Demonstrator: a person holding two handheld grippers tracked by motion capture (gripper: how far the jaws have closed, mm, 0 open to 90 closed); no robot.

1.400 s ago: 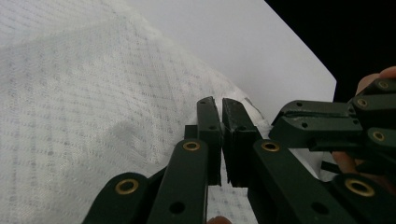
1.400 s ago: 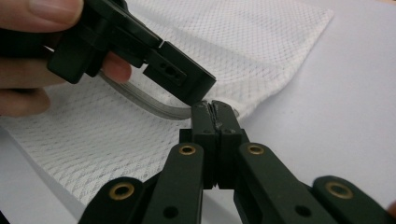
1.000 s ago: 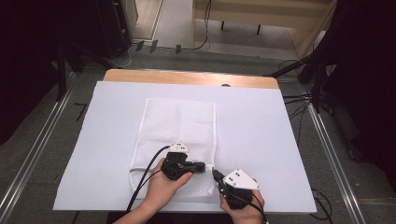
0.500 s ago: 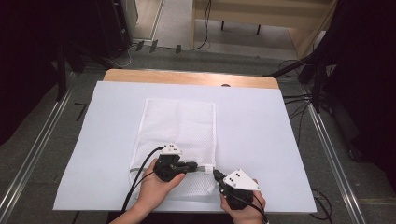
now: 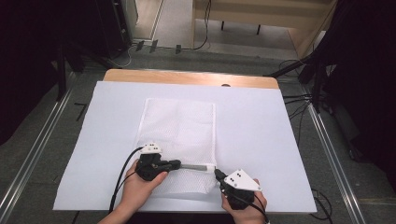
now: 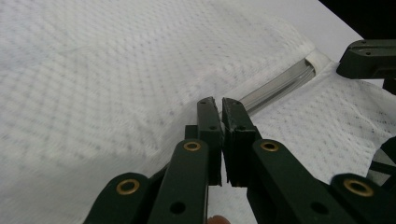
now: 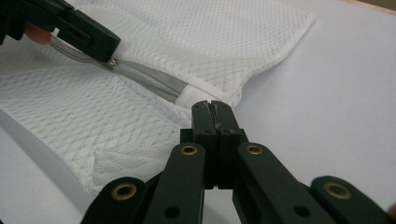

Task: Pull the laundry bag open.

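On the bench's white sheet [image 5: 280, 140], toward six o'clock, a white mesh laundry bag [image 5: 180, 126] lies flat, zipper [image 5: 194, 166] partly open. Left gripper [image 5: 175, 164] fingers clamp the zipper pull; right gripper [image 5: 217, 173] fingers pinch the bag's corner shut.

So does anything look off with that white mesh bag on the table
Nothing looks damaged or spilled. The mesh bag lies flat on the white sheet, slightly bunched near its zipper. The left claw is shut on the zipper pull; the right claw pinches the bag's corner.
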